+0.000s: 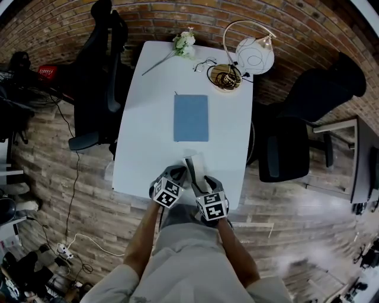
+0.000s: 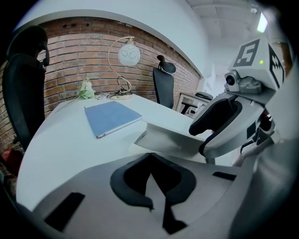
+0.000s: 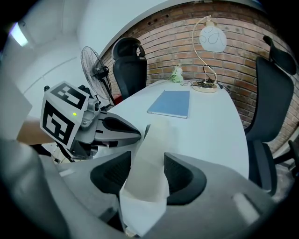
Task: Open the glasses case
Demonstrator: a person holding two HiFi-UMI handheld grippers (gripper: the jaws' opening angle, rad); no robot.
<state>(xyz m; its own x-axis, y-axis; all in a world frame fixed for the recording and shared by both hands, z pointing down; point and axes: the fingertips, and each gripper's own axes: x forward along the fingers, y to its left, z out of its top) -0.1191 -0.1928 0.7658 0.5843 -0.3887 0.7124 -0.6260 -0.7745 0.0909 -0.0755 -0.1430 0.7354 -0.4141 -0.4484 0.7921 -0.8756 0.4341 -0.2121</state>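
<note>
The white glasses case (image 3: 149, 140) sits at the table's (image 1: 148, 118) near edge, gripped by the right tool (image 3: 147, 176).

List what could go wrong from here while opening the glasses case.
1. The glasses case sits near the table's front edge; a tug might drag it off.
2. The left gripper, jaws together, isn't on it, so the right gripper may lift the whole case instead of opening it.

Smooth matt white table (image 1: 148, 130), rough red brick wall (image 1: 177, 15), matt pale glasses case (image 3: 147, 163).
</note>
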